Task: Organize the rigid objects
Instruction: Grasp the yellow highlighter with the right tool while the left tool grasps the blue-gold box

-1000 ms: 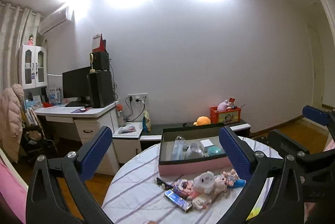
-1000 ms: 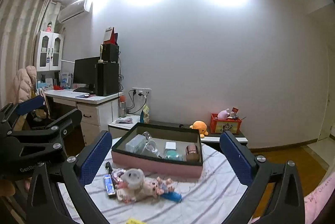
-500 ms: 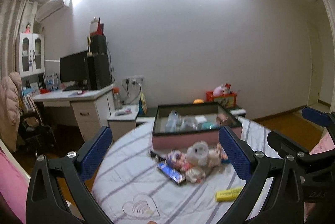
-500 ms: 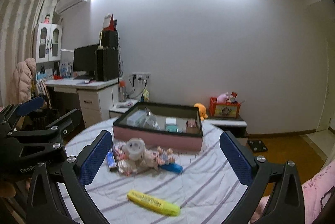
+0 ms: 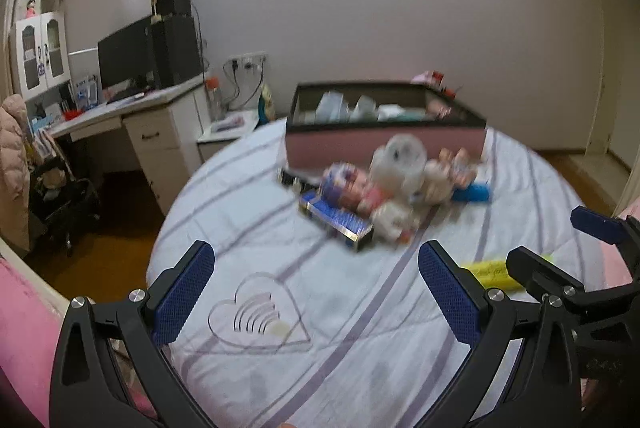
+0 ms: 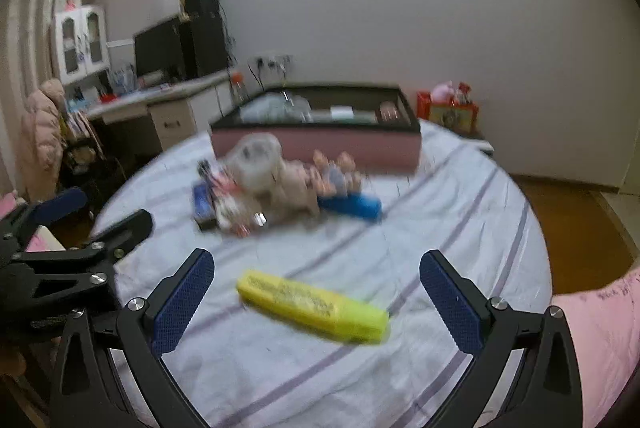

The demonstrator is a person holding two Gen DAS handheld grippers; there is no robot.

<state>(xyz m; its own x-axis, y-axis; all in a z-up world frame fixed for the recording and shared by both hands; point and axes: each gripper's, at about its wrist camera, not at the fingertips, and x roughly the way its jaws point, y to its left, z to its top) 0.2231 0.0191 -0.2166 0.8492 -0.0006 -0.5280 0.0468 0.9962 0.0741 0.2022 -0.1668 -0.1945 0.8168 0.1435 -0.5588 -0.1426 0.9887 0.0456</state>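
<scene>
A blurred pile of small objects (image 5: 384, 187) lies mid-table: a tape roll (image 6: 256, 159), small figures, a blue box (image 5: 336, 218) and a blue piece (image 6: 350, 205). A yellow highlighter (image 6: 312, 306) lies nearer, between my right gripper's fingers in view. A pink box with a black rim (image 5: 384, 131) holds several items behind the pile. My left gripper (image 5: 318, 292) is open and empty above the cloth. My right gripper (image 6: 316, 302) is open and empty over the highlighter.
The round table has a white striped cloth (image 5: 280, 348) with a heart print. A desk with monitor and computer (image 5: 140, 67) stands at the left. Wooden floor lies beyond the table's edge. A red toy box (image 6: 452, 109) sits by the far wall.
Both grippers have tilted down and moved closer to the table. The pile and the highlighter now appear larger and nearer. Both grippers stay open.
</scene>
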